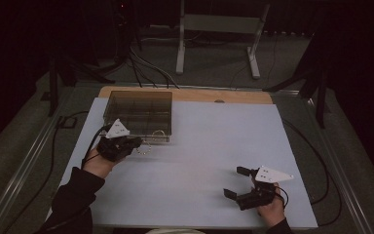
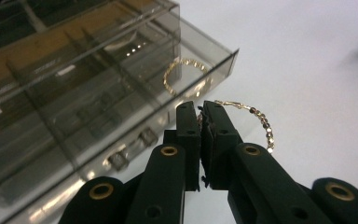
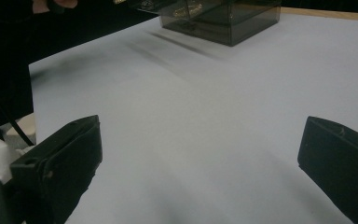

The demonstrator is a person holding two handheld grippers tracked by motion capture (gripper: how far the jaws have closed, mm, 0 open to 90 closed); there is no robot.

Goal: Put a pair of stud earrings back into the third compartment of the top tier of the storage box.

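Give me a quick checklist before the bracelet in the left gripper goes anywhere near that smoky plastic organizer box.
1. Left gripper shut on the gold bracelet: ok.
2. Grip is secure: cannot tell; the pads pinch only a short stretch of chain near the clasp and the rest hangs free.
3. Organizer box open for loading: not ok; its clear lid looks closed.
4. Box compartments free: cannot tell; a second gold hoop shows through the corner.
5. Right gripper clear of the path: ok; open, low over the white table.

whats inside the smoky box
The box is split by dividers, and a gold bracelet lies in the corner cell nearest the left claw. The tinted lid and glare hide the other cells' contents.
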